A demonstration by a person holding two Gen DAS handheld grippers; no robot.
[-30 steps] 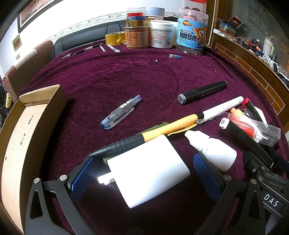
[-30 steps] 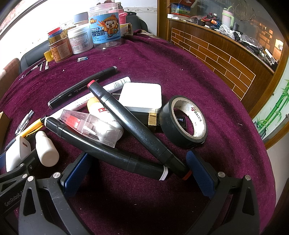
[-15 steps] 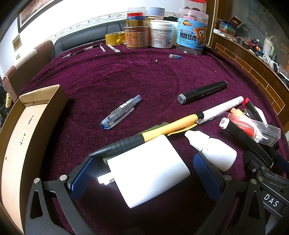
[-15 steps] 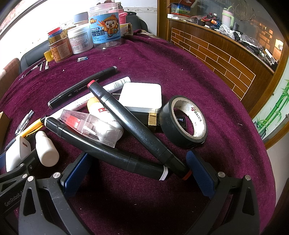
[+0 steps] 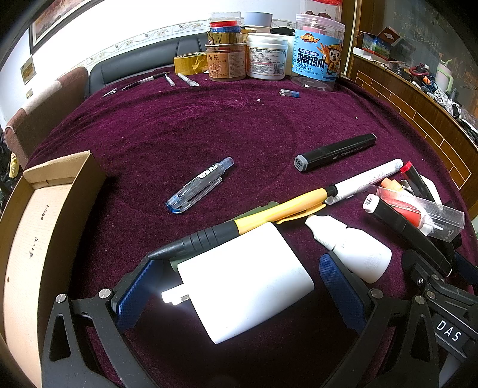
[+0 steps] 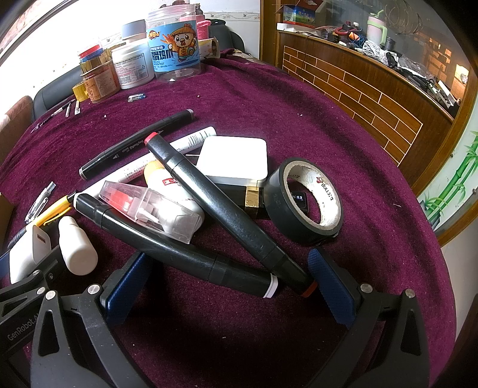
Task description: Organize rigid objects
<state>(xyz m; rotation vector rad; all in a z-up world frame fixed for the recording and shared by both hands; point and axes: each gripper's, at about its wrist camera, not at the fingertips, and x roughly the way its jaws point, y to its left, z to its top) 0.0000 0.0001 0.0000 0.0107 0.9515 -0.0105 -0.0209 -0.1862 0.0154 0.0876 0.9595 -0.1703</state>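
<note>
Left wrist view has the left gripper [image 5: 239, 286] spread wide, straddling the white charger [image 5: 248, 283], neither pad touching; its prongs point toward the left pad. Cardboard box [image 5: 38, 215] lies to its left, so this hand seems nearer. Right gripper [image 6: 227, 286], also spread, brackets two crossed black markers [image 6: 209, 235].

We note a deep purple velvet tablecloth [image 5: 209, 125] covering the table. Behind its far edge we see a dark grey leather sofa back [image 5: 140, 61] and a brown upholstered chair [image 5: 44, 103] at the left. We record a framed picture [image 5: 59, 13] on the white wall above. To the right stands a curved wooden counter with brick-pattern panelling [image 6: 358, 86], its top crowded with small items too indistinct to identify. A green bamboo wall decoration [image 6: 454, 176] appears at the far right.
</note>
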